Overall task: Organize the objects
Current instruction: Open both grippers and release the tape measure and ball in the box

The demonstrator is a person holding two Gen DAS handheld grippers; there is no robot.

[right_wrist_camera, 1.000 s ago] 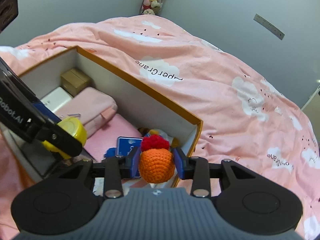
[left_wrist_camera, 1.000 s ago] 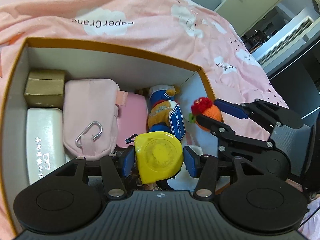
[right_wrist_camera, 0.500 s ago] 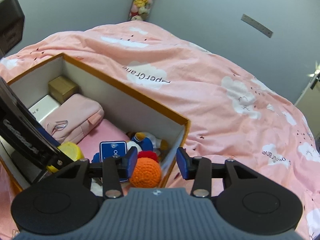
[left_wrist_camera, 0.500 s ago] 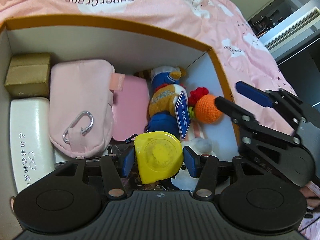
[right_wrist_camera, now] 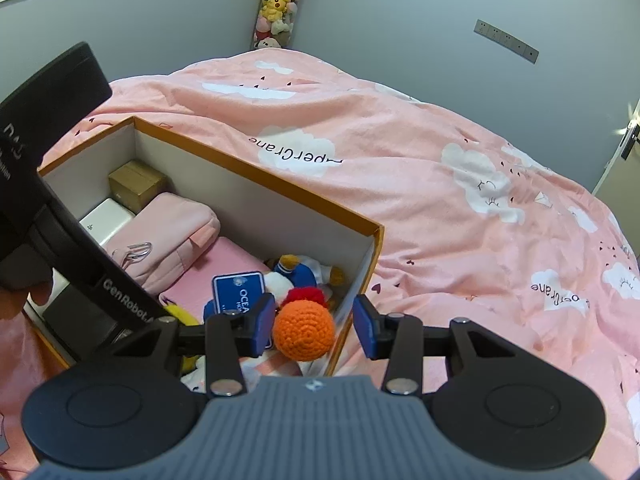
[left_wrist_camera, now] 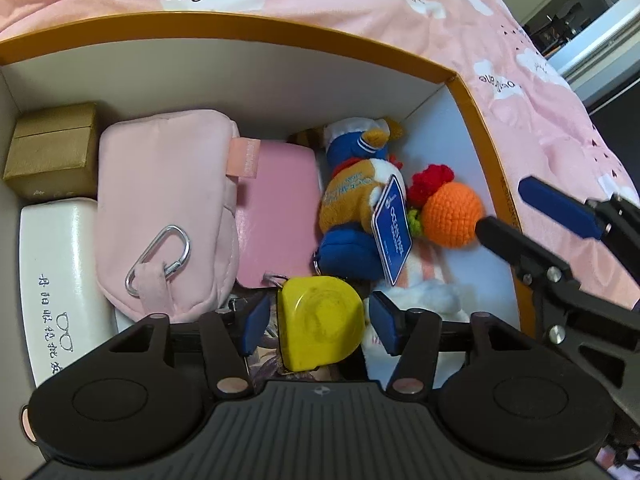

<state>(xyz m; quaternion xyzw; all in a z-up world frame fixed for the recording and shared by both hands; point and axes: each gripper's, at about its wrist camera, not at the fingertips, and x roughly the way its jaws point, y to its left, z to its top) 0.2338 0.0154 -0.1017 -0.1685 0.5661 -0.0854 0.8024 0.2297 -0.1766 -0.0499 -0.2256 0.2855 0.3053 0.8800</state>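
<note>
An orange-rimmed cardboard box lies on the bed. My left gripper points down into its near side. A yellow tape measure sits between its jaws, which are opening, with a gap showing at each pad. An orange crochet ball with a red tuft lies in the box by the right wall. My right gripper hovers open over the ball; its left pad is close to the ball and its right pad is well clear of it. From the left wrist, the right gripper reaches in over the box's right rim.
Inside the box are a gold carton, a white glasses case, a pink pouch with a carabiner, a flat pink case and a plush toy with a blue tag. A pink duvet surrounds the box.
My right gripper let go of the orange ball, which now lies in the box. My left gripper sank lower into the box and its jaws parted from the tape measure.
</note>
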